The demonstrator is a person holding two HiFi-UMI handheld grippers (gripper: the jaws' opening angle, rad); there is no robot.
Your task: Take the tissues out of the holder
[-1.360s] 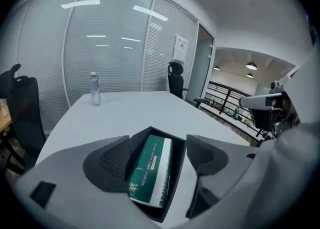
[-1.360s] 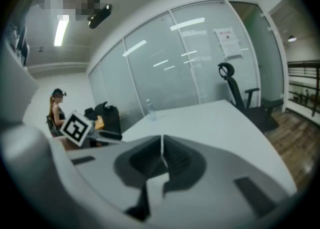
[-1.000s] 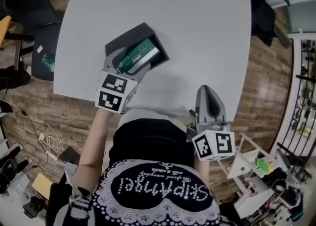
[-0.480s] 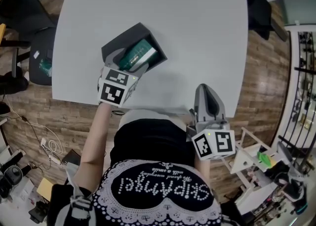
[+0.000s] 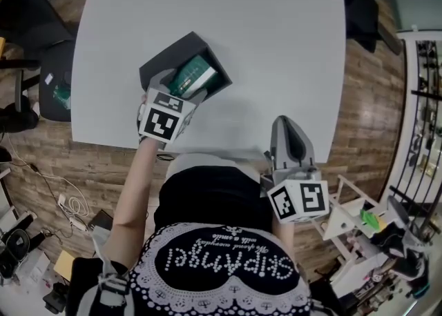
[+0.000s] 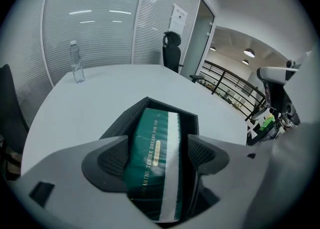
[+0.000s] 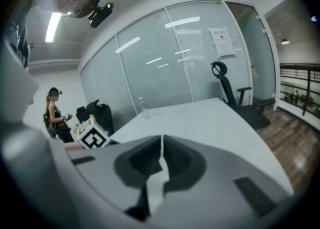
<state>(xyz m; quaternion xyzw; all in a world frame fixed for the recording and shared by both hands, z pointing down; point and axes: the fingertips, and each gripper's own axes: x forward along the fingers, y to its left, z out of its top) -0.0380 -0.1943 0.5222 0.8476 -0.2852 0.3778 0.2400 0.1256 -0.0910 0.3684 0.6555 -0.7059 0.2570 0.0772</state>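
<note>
- Our left gripper [image 6: 156, 154] has its jaws clenched on the tissue pack [image 6: 151, 123]. One pad lies flat on each long side, though a thin dark line at the right pad leaves the firmness of the squeeze in doubt.
- The green pack lies lengthwise in the black holder [image 6: 122, 119], which sits on the white table [image 5: 269, 32] towards its near left part. We grip across the narrow width, the only way the jaws fit between the pack and the holder's walls.
- In the head view the pack [image 5: 193, 75] looks tilted, with its near end raised towards the gripper. We judge the lift is starting, not finished.
- Our right gripper [image 5: 286, 130] hangs over the table's near edge, well apart from the holder [image 5: 164, 61]. Its jaws are pressed together on nothing, and only a pale sliver of table shows through the seam [image 7: 161, 159]. It seems parked and could steady the holder if needed.
- The main risk we see is the holder rising with the pack, since nothing pins it down and the fit looks snug.
- A water bottle [image 6: 77, 63] stands far across the table, well clear of the work.
- An office chair [image 6: 171, 55] sits at the far edge, and dark chairs [image 5: 31, 7] stand on the wood floor to our left.
- Another person [image 7: 55, 118] stands off by the glass wall, not near the table's working side.
</note>
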